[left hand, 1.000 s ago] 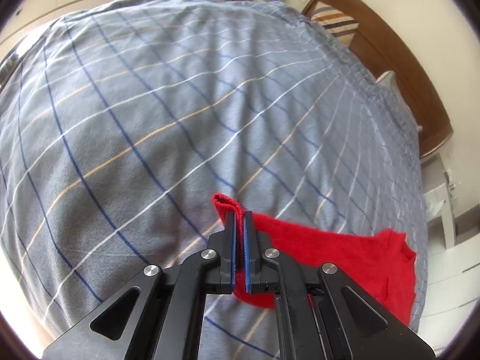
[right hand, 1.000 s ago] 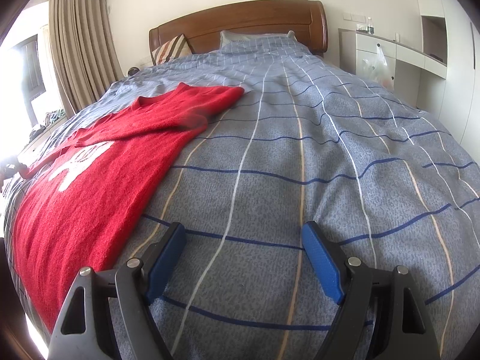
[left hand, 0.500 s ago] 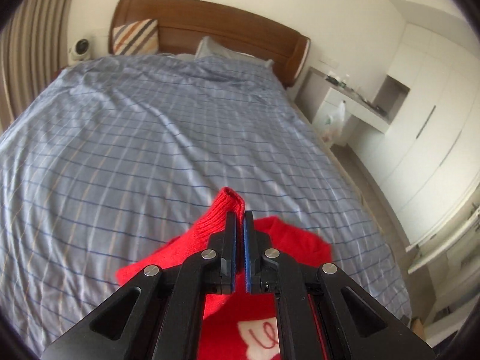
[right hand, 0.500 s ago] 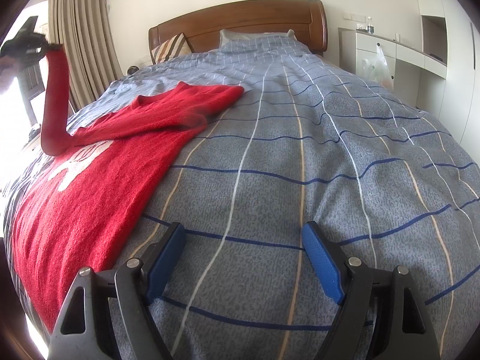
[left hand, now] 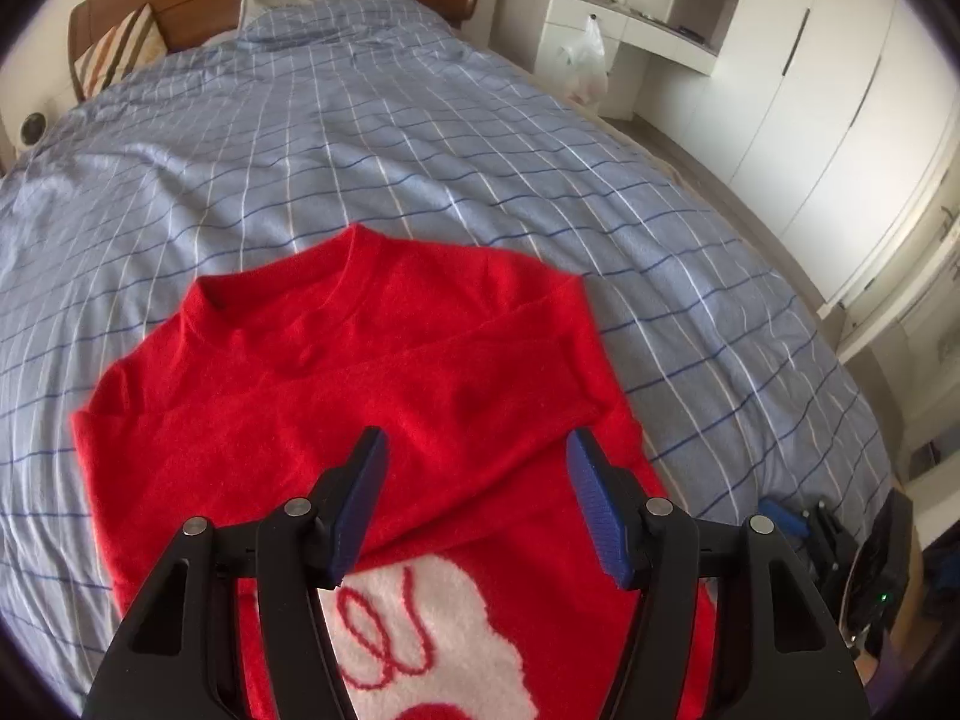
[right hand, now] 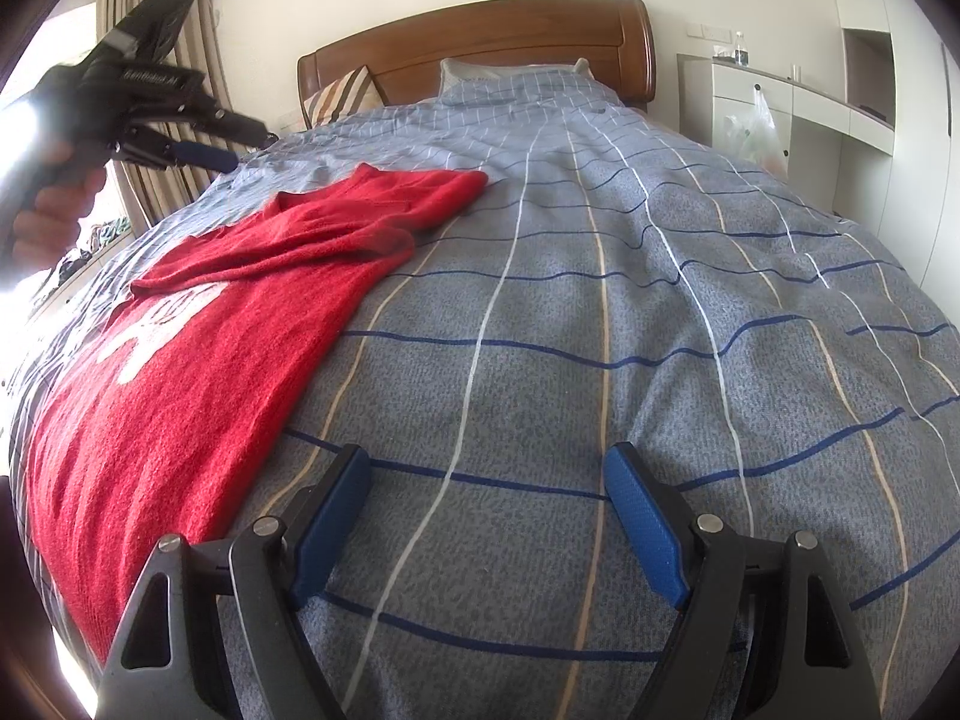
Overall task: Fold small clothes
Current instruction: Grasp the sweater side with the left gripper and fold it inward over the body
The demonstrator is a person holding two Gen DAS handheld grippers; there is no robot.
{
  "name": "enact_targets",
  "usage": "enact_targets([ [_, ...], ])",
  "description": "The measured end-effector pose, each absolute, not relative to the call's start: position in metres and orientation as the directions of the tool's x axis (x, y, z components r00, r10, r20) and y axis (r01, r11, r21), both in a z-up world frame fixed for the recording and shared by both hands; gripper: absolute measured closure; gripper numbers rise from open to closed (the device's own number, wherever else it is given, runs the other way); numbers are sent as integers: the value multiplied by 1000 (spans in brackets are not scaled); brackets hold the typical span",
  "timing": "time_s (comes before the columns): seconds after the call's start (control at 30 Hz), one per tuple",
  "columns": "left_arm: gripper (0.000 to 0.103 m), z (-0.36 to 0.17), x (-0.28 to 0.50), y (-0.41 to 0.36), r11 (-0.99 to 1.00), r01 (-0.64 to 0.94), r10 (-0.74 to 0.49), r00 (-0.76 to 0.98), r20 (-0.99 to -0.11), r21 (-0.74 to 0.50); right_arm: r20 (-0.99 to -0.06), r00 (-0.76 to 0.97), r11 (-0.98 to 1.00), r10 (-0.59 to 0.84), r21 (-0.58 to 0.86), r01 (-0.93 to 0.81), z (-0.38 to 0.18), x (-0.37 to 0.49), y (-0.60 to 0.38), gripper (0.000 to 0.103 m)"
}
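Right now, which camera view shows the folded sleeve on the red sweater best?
The left wrist view: it looks down on the sleeve lying across the chest of the red sweater. The right wrist view shows the sleeve from a low angle at the side, far off and foreshortened.

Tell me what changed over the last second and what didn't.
The left gripper carried the red sweater's sleeve up and across its chest, then let go; its jaws are opening with nothing between them, and the sleeve lies folded over. The right gripper stayed open above the bedspread.
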State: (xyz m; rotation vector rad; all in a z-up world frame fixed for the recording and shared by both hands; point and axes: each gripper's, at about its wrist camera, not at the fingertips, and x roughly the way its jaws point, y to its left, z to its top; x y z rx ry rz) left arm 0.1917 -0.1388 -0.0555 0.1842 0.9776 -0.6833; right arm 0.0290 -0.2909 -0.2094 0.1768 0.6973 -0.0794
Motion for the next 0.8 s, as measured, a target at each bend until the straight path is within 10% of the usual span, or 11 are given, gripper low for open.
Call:
enact_targets([
  [0.3,41,-86,194,45,912,403,-302,524,-796,-81,-647,763,983,-16,131,131,-210,30,-291,21],
  [0.57,41,-130,196,27,885,460,-224,553,-803,69,-645,764,984,-25,119,133,-211,32,-288,21],
  [0.63,52,-138,208,24,908,408,-177,583,-793,98,-643,765,984,-27,118,133,-210,31,-287,21],
  [0.67,92,-142,212,26,920,377,-154,596,-788,105,-642,766,984,-27,118,134,-211,31,-287,21],
  [0.8,98,-150,208,55,957,288,-182,643,-744,15,-642,766,984,-26,118,133,-211,31,-287,21],
])
